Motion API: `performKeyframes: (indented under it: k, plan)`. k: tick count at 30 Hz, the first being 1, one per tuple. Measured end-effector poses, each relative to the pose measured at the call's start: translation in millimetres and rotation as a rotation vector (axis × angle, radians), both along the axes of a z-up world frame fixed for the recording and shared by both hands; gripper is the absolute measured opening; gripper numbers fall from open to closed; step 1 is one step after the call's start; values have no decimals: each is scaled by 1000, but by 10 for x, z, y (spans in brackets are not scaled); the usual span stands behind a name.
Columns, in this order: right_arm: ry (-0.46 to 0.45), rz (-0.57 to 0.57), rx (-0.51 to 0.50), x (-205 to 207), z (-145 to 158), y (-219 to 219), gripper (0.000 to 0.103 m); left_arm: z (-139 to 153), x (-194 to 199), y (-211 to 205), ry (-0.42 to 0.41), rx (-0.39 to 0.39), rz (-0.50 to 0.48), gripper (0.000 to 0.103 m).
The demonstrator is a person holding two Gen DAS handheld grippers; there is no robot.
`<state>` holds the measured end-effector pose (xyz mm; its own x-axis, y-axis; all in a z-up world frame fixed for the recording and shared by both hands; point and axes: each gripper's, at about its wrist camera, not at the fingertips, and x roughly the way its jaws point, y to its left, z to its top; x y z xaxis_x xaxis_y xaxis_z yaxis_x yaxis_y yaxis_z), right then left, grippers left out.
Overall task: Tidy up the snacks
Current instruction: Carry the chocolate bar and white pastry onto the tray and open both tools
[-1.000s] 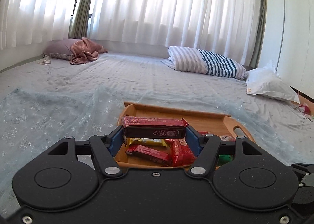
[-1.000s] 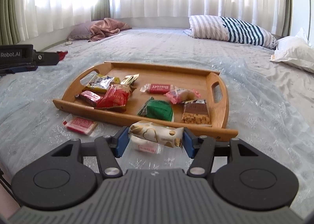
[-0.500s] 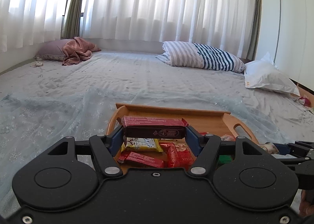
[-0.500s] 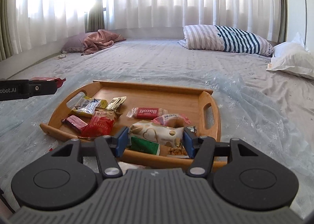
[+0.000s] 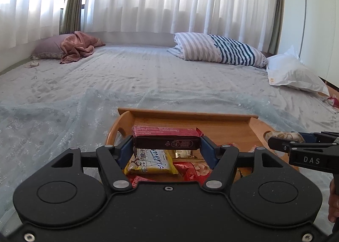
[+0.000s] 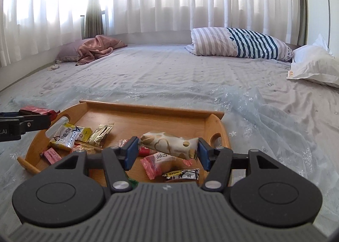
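L tongs clamp red bar crosswise | R tongs grip cream pack crosswise | both over tray, I'd drop straight down.

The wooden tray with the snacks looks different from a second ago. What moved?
Both grippers carried their snacks over the wooden tray. The right gripper, first short of the tray's near rim, now holds the cream gold-heart packet above the snacks. The left gripper moved closer too, still clamping the dark red-topped bar. Nothing was released; the tray's snacks lie as before.
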<state>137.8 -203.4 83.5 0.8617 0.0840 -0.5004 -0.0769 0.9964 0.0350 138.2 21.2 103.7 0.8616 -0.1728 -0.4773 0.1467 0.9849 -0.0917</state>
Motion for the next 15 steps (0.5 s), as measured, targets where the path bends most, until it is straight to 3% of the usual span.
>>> performKeyframes:
  k: [15]
  plan:
    - [70,-63,33,624,-253,-189,63,-253,784,-2,47,17,14,65]
